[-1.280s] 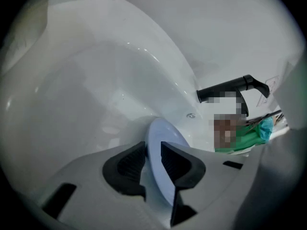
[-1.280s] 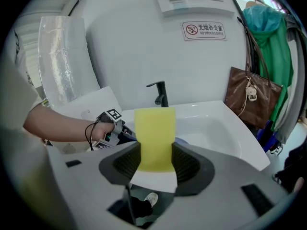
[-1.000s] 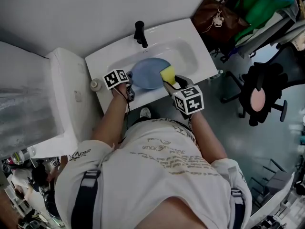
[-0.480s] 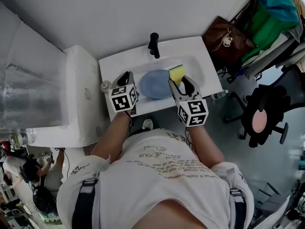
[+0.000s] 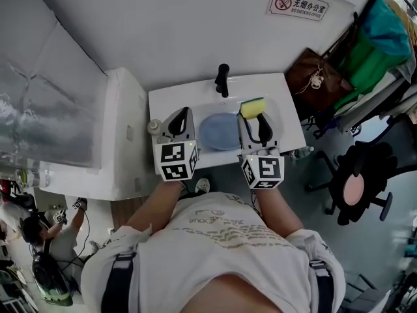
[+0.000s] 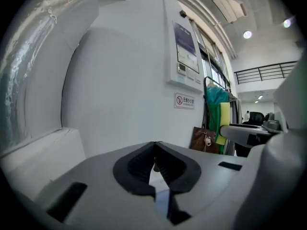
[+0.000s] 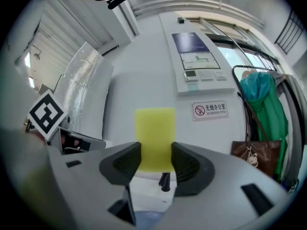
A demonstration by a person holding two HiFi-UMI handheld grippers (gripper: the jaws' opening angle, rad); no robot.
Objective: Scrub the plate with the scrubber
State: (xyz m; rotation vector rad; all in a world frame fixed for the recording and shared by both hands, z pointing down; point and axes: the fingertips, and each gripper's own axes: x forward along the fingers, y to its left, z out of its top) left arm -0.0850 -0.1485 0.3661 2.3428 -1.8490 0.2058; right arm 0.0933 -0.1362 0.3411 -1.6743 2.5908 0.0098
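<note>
**Scrubber (image 5: 253,107) held above the plate (image 5: 220,131)**

We find the right gripper (image 5: 255,119) clamped on the yellow scrubber, which sticks out past its jaw tips. The left gripper (image 5: 179,117) has just been closing its jaws, and they meet at the tips with nothing between them. Below and between the two grippers, the blue plate lies in the white sink (image 5: 290,124) (neither gripper touches it). Beyond the jaw tips stands a black faucet (image 5: 223,78).

Below me sits a white sink (image 5: 164,103) with a black tap (image 5: 223,79) at its far edge. A brown bag (image 5: 313,77) stands to its right, and a no-smoking sign (image 5: 299,6) is on the far wall.
</note>
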